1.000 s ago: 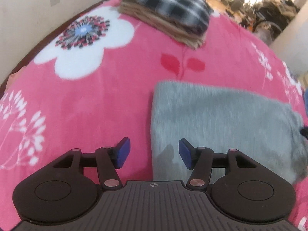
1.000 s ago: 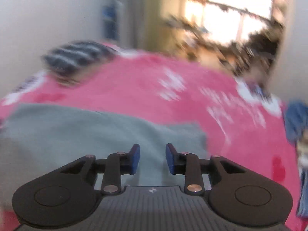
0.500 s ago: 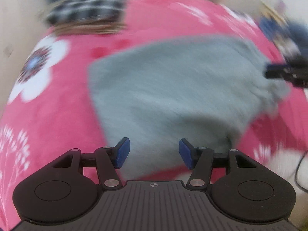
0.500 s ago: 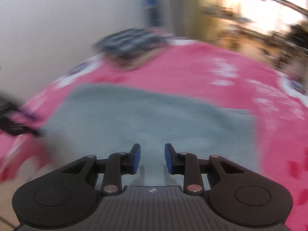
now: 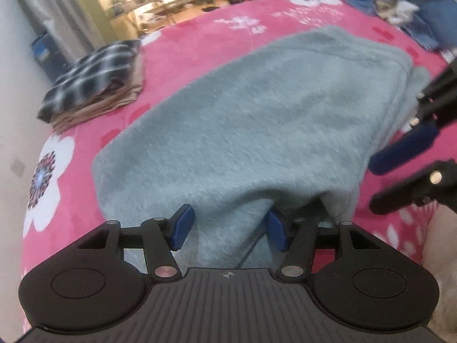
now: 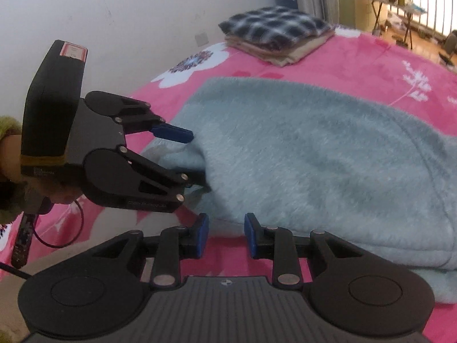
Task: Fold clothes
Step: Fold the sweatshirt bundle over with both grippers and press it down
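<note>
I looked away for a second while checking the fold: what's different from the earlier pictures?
The left tool swung round to the near edge of the grey garment, which now lies between its open jaws. The right tool came in beside that same end, jaws empty. The garment, the plaid stack and the pink blanket stayed put.

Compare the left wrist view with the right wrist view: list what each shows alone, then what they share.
Left wrist only: a blue clothes heap at the blanket's far corner.
Right wrist only: the person's hand and green sleeve holding the left gripper, whose open jaws straddle a fold of the grey fleece garment.
Both: that grey fleece garment, the pink floral blanket, the plaid folded stack, and the right gripper, open.
</note>
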